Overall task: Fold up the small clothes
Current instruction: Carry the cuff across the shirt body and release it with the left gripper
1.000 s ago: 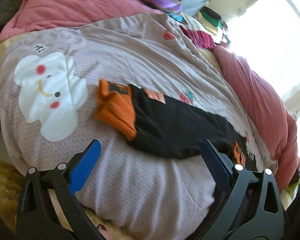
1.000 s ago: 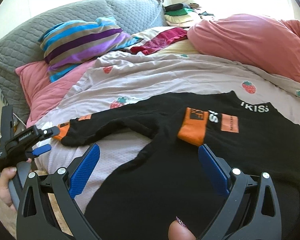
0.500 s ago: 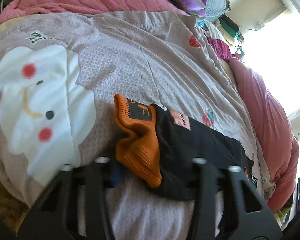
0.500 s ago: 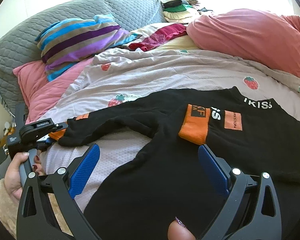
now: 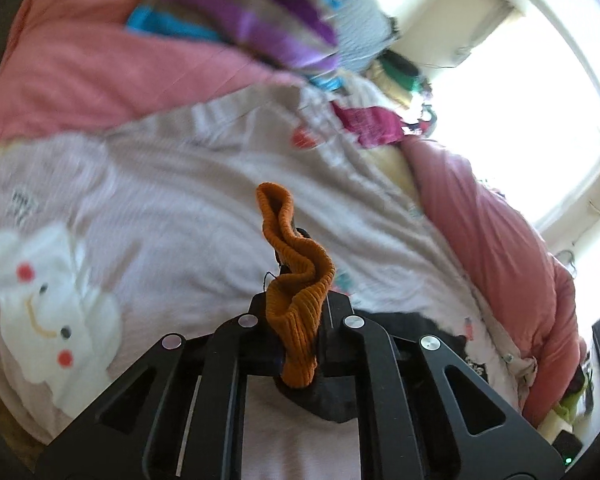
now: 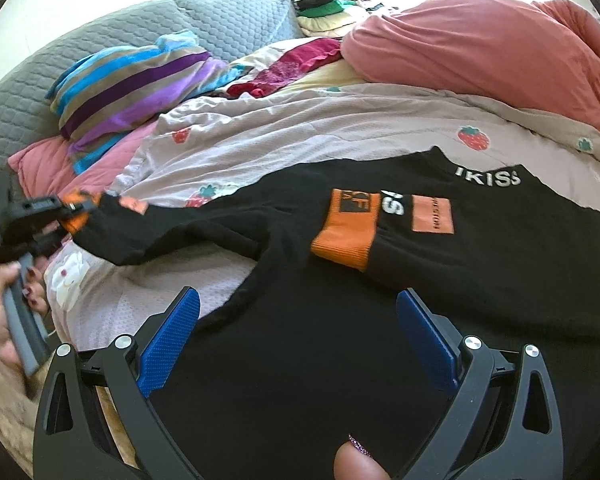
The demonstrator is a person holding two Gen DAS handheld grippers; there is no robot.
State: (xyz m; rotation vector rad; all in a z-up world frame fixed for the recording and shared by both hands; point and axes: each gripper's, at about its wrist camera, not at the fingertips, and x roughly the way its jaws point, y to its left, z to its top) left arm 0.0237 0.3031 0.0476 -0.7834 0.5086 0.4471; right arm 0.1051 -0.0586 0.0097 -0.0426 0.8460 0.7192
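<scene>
A: Since the earlier frames the left claw (image 5: pixel 296 332) has gone from wide open around the sleeve end to pinched shut on it; its jaws have just been closing, with the orange cuff (image 5: pixel 296 280) caught between them, and the cuff now stands up off the bed cover (image 5: pixel 172 184) instead of lying flat.

B: And the black top (image 6: pixel 380 300) itself?

A: It lies spread on the bed. One sleeve is already folded across the chest, its orange cuff resting by the printed patches. The other sleeve (image 6: pixel 188 224) stretches out toward the left claw (image 6: pixel 60 216), which grips its end.

B: What does the fold call for?

A: Probably carrying that cuff over the chest so it lands beside the first one, keeping the sleeve taut enough not to bunch, and setting it down before letting go. The grip sits only on the ribbed edge, so a hard tug could slip it free.

B: The right claw (image 6: pixel 300 332)?

A: It hovers over the body of the top, blue pads (image 6: pixel 170 336) wide apart, holding nothing.
</scene>
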